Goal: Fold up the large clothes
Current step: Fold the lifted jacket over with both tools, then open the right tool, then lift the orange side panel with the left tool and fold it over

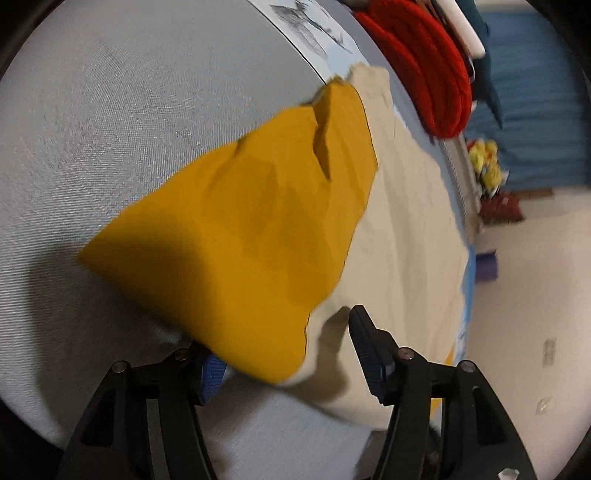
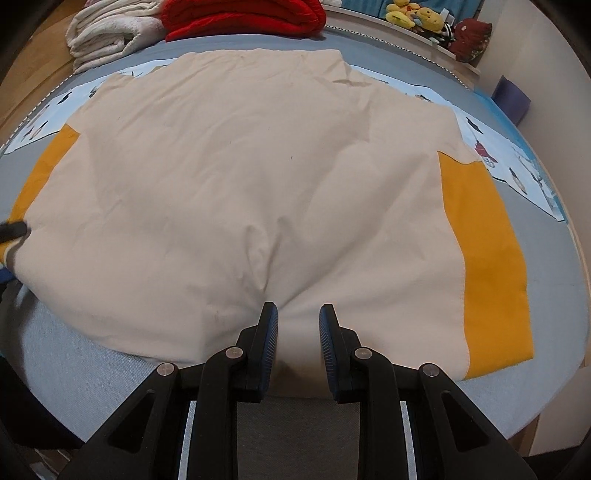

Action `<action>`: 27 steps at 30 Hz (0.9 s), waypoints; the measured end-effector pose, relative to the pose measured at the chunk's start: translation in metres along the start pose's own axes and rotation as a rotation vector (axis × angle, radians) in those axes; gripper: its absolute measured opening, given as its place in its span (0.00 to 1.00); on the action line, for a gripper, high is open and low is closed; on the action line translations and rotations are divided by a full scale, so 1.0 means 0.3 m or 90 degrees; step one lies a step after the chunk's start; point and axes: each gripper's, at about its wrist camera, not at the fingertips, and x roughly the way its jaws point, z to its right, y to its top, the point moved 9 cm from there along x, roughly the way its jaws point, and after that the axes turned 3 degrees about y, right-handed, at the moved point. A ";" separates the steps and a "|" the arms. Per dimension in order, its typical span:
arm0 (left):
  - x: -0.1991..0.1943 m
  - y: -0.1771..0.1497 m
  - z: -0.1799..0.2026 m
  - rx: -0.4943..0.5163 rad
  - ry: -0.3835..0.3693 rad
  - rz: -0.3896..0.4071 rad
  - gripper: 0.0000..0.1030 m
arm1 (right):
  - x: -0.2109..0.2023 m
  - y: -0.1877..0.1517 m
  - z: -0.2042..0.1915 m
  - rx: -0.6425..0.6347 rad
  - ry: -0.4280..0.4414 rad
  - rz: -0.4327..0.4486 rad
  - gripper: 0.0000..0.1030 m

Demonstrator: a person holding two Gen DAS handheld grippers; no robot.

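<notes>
Garment (image 2: 236, 192), cream with yellow sleeves, lies spread flat on the grey bed (image 2: 96, 384), straight ahead of the right gripper (image 2: 298, 314). That gripper points down at the near hem, its jaws a narrow gap apart, and the cream cloth bunches into a crease running up from between the fingertips; whether the pads actually pinch the hem I cannot tell. One yellow sleeve (image 2: 487, 258) lies flat to its right, well apart from the fingers. Far off to its left, the other sleeve edge shows, with a dark fingertip of the left gripper (image 2: 13, 230) beside it.

From the left wrist view, the left gripper (image 1: 284, 343) has its jaws standing wide. Yellow sleeve (image 1: 251, 236) drapes across the gap and covers the left finger's tip; the right finger (image 1: 365, 343) stands clear of the cloth, so nothing is clamped. Cream body (image 1: 406, 236) stretches away ahead and to the right.

Beyond the garment, red blanket (image 2: 243, 16), folded white towels (image 2: 107, 33) and plush toys (image 2: 413, 16) sit at the bed's far end.
</notes>
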 end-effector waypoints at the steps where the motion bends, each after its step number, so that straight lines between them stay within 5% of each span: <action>1: 0.003 0.010 0.001 -0.009 -0.010 0.006 0.56 | 0.001 0.000 0.002 -0.001 0.002 0.000 0.24; 11: 0.048 0.103 0.026 -0.057 -0.064 0.039 0.52 | 0.010 -0.001 0.011 -0.004 0.011 -0.001 0.24; 13: 0.058 0.105 0.030 -0.041 -0.045 0.040 0.29 | 0.010 -0.001 0.012 -0.005 0.010 -0.002 0.24; 16: 0.046 0.103 0.050 -0.010 -0.035 0.050 0.15 | 0.007 -0.002 0.009 -0.004 0.008 -0.005 0.24; 27: -0.197 0.106 0.266 0.163 0.027 0.107 0.10 | -0.022 0.018 -0.031 0.000 -0.007 -0.004 0.24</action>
